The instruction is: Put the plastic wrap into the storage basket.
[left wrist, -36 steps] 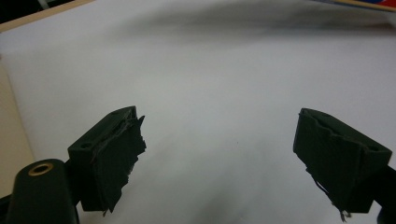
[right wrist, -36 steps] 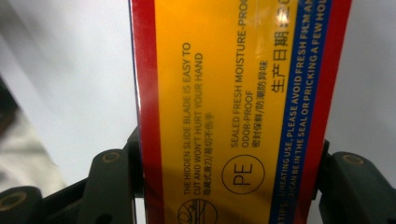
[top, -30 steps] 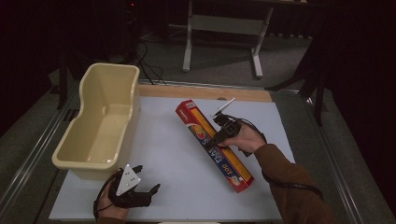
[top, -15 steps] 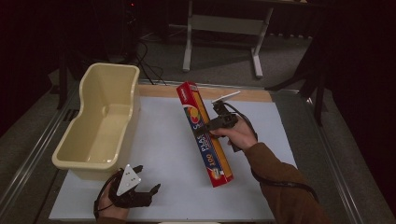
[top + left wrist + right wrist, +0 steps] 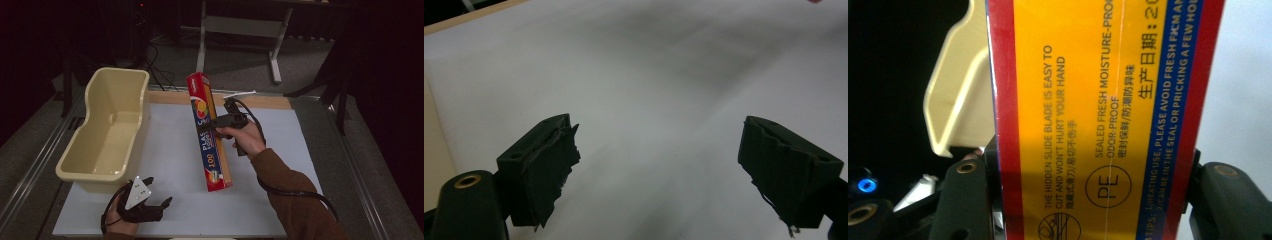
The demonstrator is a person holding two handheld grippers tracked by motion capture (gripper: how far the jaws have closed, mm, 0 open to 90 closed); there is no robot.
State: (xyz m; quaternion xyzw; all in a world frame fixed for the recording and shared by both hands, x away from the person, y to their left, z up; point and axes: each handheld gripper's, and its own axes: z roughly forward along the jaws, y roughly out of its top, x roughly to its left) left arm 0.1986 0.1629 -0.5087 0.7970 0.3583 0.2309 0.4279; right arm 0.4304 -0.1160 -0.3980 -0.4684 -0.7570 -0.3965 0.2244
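**Wrap box gripped, off the table**

Right gripper (image 5: 216, 124) clamps the long red-and-yellow cling-wrap box (image 5: 208, 135) mid-length, jaws pressed on both sides; box tilted, held above the white table (image 5: 170, 150), right of the cream tub (image 5: 107, 135). Left gripper (image 5: 150, 202) rests at the near table edge, jaws wide, nothing between them.

left gripper (image 5: 150, 200): jaws wide apart (low, near edge) | right gripper (image 5: 216, 124): jaws clamped, raised

A white table (image 5: 165, 150) bears a cream tub (image 5: 107, 130) at its left edge.
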